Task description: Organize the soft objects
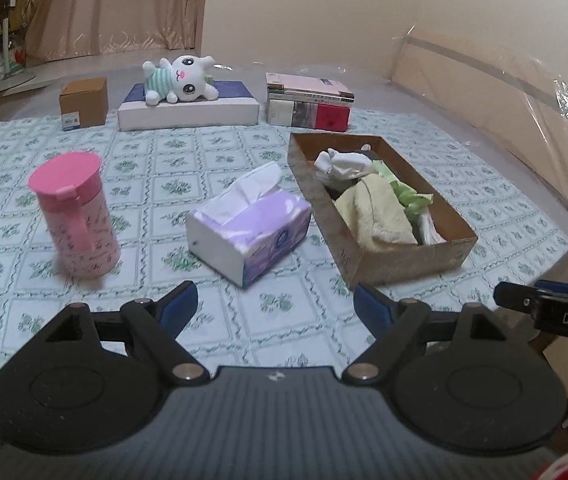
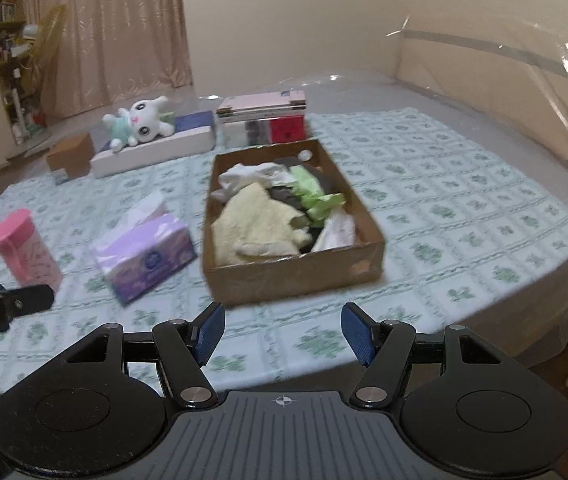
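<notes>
So both grippers are hanging back at the near edge of the table [image 1: 83,184], neither one touching anything: left gripper [image 1: 275,304] has its jaws spread wide with nothing between them, right gripper [image 2: 284,334] same deal, wide apart and empty. The soft stuff looks mostly sorted already, the box [image 2: 296,276] is stuffed with a yellow towel [image 2: 255,224], a white cloth [image 2: 251,174], a green rag [image 2: 316,196] and something dark underneath I can't make out. What's still loose, as far as I can judge, is the plush [image 1: 181,78], lying on its side on top of a flat white carton [image 1: 187,114] at the far edge, well past the tissues [image 1: 249,230] and the pink bottle [image 1: 75,216]. From the left gripper the plush sits straight ahead and a touch left, long axis running left to right across the view; from the right gripper it's far off to the upper left with the box in the way. So my guess is the left hand is the one better placed to go get it, reaching over the tissues and closing across the body, then bringing it right to the box, whose long side runs away from the grippers. Tissues might count as soft too, can't say
</notes>
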The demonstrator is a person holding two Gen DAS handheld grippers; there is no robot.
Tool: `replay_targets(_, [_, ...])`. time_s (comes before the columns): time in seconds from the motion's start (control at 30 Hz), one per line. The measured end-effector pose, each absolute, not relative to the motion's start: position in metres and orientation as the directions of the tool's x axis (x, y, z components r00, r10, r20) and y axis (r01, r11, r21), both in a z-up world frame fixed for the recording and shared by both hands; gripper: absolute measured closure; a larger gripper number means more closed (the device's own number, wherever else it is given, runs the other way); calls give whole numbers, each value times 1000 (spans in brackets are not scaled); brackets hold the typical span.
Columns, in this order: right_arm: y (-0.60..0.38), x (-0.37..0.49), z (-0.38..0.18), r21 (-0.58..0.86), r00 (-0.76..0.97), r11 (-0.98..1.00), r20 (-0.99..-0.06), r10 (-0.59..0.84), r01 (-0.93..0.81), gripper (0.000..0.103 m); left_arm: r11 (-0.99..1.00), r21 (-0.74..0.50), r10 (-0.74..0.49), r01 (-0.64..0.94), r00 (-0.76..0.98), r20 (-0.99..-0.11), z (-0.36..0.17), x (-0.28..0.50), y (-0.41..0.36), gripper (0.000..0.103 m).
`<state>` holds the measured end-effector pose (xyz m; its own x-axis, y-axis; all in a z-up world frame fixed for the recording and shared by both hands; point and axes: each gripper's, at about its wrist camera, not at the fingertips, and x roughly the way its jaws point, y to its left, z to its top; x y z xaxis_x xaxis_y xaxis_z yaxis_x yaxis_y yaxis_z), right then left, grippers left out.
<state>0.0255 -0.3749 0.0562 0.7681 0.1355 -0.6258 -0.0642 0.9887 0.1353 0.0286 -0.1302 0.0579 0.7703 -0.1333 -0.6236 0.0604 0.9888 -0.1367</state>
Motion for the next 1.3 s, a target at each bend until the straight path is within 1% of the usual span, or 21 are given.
replay_targets(0.23, [-363,17,56,112,753,991,-646,123,-66,39,984,-161,-158,71,761,-630,52,16,-129,19])
replay_targets(0.43, [-362,14,54,99,742,992,-659,120,-73,39,987,-134,-150,83,758,-635,47,11,-137,19])
replay_targets(0.9, [-351,13,56,92,744,991,-654,137,-102,39,990,-117,-134,76,761,-635,45,13,-142,19])
replay_targets(1.3, [-348,15,56,80,744,991,-656,132,-105,39,989,-122,-145,88,764,-629,46,13,-143,17])
